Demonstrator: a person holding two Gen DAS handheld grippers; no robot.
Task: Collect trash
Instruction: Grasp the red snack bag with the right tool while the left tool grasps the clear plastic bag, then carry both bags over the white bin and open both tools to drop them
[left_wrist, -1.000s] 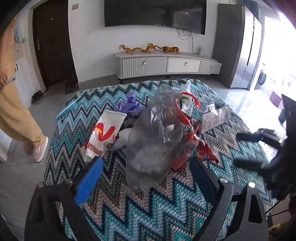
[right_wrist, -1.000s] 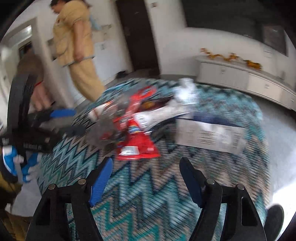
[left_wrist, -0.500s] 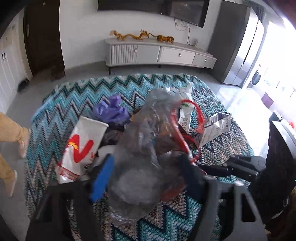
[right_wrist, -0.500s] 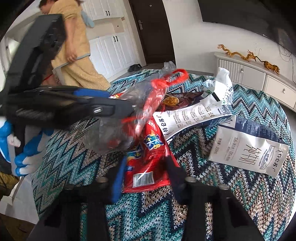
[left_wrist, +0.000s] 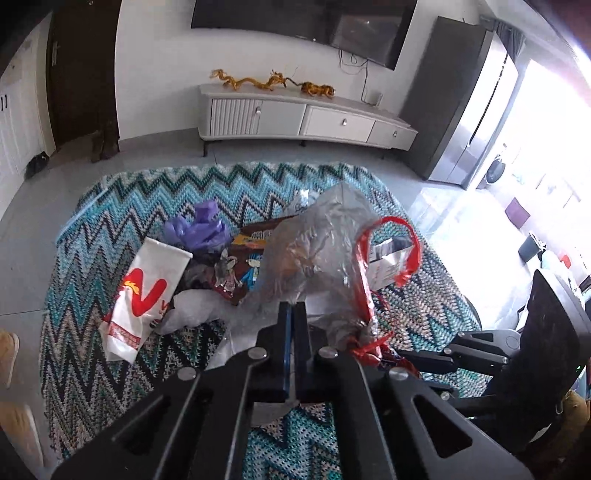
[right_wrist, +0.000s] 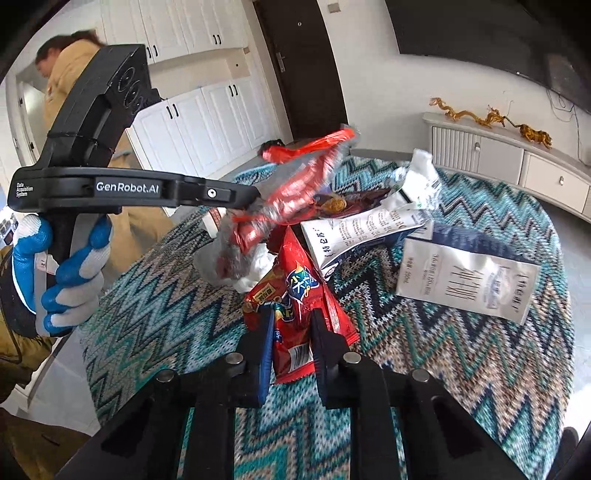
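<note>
My left gripper (left_wrist: 294, 314) is shut on a clear plastic bag with red handles (left_wrist: 325, 254) and holds it above the zigzag tablecloth (left_wrist: 96, 369). In the right wrist view the bag (right_wrist: 291, 199) hangs from the left gripper (right_wrist: 255, 195). My right gripper (right_wrist: 291, 325) has its jaws closed around the lower end of a red snack packet (right_wrist: 299, 291) lying on the cloth. Other trash lies in a pile: a white wrapper with a red mark (left_wrist: 144, 295), a purple bag (left_wrist: 199, 229), a dark printed wrapper (left_wrist: 243, 269).
A white and dark blue milk pouch (right_wrist: 469, 277) and a printed white pouch (right_wrist: 369, 229) lie to the right of the packet. A person in tan clothes (right_wrist: 66, 74) stands behind the table. A white cabinet (left_wrist: 303, 118) and a dark fridge (left_wrist: 458, 110) stand beyond.
My left gripper closed on the clear bag and lifted it. My right gripper moved in over the red snack packet and narrowed around it.
</note>
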